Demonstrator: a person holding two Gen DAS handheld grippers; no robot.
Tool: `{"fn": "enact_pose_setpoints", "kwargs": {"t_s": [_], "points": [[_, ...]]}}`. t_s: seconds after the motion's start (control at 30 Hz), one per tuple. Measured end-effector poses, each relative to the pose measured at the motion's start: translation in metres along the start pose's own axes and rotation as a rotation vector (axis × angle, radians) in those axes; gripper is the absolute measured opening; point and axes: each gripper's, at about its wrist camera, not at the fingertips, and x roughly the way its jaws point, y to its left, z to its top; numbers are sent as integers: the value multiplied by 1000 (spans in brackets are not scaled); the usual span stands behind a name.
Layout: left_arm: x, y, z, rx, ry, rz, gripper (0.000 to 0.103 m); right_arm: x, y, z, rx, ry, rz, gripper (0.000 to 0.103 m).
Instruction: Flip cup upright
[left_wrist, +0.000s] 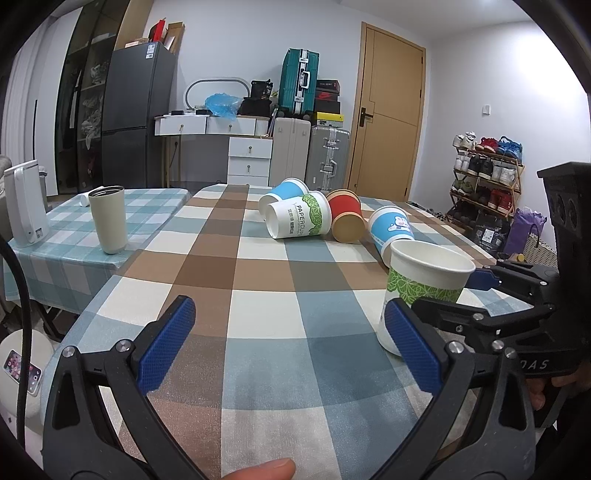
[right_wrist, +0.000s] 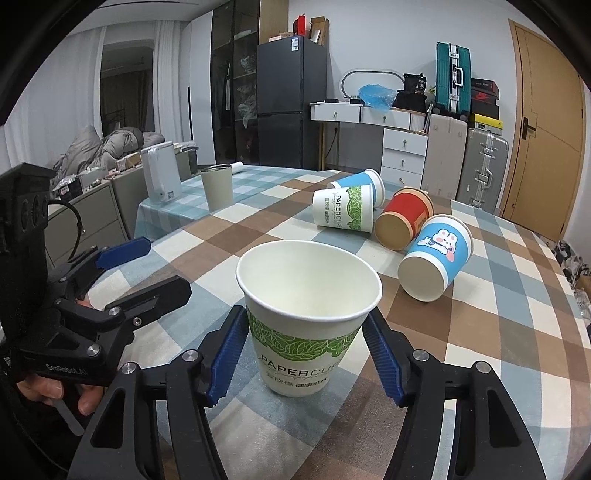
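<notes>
**me:** Looking down my right gripper (right_wrist: 304, 354), the white paper cup with the green leaf band (right_wrist: 308, 317) stands upright on the checked tablecloth (right_wrist: 498, 332), mouth open to the ceiling. It sits between my two blue pads (right_wrist: 227, 354), which are right up against its sides. Whether they're actually squeezing it or just brushing it, I can't tell.

**other:** and the left one?

**me:** My left gripper (left_wrist: 291, 343) has its jaws wide apart with nothing between them, only tablecloth. In the right wrist view you see it from the side, off to the cup's left.

**other:** does the left cam add anything?

**me:** Yeah, it catches the same cup (left_wrist: 424, 291) from the side, and there one pad of the right gripper (left_wrist: 480, 278) shows at the far side just under the rim. The near one is hidden behind my own left pad (left_wrist: 413, 343). The base looks to be down on the cloth, though that pad covers part of it.

**other:** the rest of the cups?

**me:** Four more lying on their sides further back: a blue bunny cup (right_wrist: 437, 258), a red cup (right_wrist: 404, 218), a second green leaf cup (right_wrist: 343, 208) and a plain blue cup (right_wrist: 360, 184) behind that. Only the right view shows the bunny print clearly. A beige tumbler (left_wrist: 109, 219) stands upright on the neighbouring table
</notes>
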Motion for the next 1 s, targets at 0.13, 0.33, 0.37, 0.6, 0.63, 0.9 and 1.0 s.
{"fn": "enact_pose_setpoints", "kwargs": {"t_s": [0.13,0.33,0.37,0.6,0.63,0.9,1.0], "points": [[0,0,0,-1,0,-3,102,-9,-6,-1,17,-36,30,75],[2,-2,0,2,0,-11,102,-22,-10,-5,19,-73,58,87],[2,-2,0,3,0,-13,102,-26,-12,-6,23,-84,67,93],[-1,-10,-1,9,-2,-52,102,-46,-27,-17,51,-145,98,103],[-1,-12,-2,12,-2,-55,102,-49,-29,-18,57,-156,100,103],[0,-26,-7,43,-7,-78,102,-62,-45,-30,100,-221,118,103],[0,-30,-8,55,-6,-80,102,-61,-48,-31,111,-218,126,103]]}}
